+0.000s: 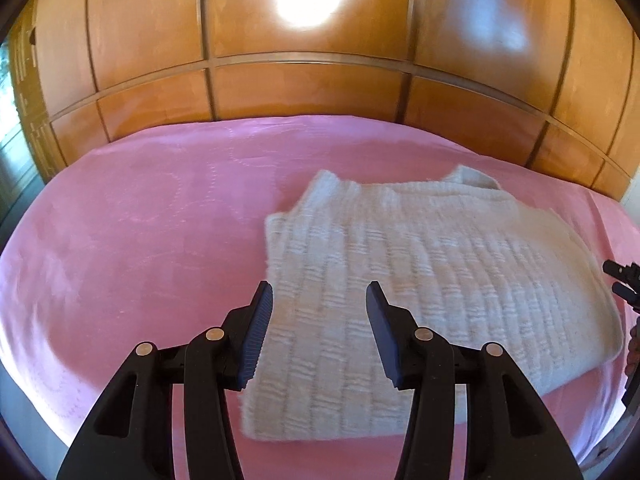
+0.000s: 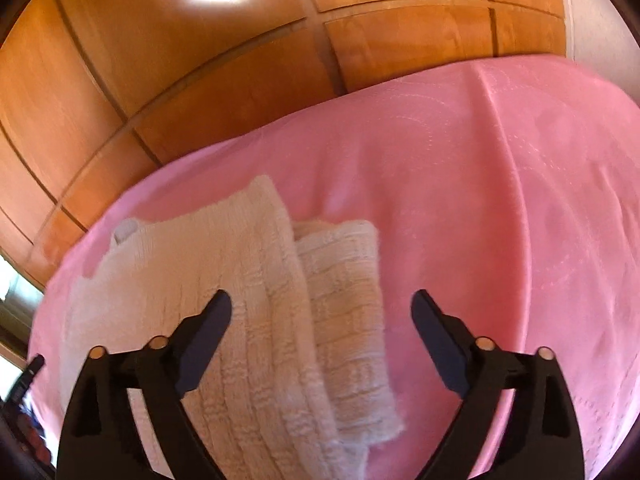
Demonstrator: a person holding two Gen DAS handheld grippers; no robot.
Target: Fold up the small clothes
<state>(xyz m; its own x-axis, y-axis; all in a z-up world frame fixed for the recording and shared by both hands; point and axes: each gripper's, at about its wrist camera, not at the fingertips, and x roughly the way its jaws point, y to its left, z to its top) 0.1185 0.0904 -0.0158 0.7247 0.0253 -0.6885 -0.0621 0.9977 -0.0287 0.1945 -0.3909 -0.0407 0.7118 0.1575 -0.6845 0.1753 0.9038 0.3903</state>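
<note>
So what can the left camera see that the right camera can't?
Only the left view shows the sweater's whole left edge and the left tongs, open above it, with the right tongs' tip at the far right. Only the right view shows the sleeve sticking out on the sweater's right side, and the right tongs, open and holding nothing. Both show the cream sweater on the pink cover and the wooden wardrobe behind.

Cream sweater (image 1: pixel 420 264), pink bedspread (image 1: pixel 140 232), parted tongs (image 1: pixel 320 300)
</note>
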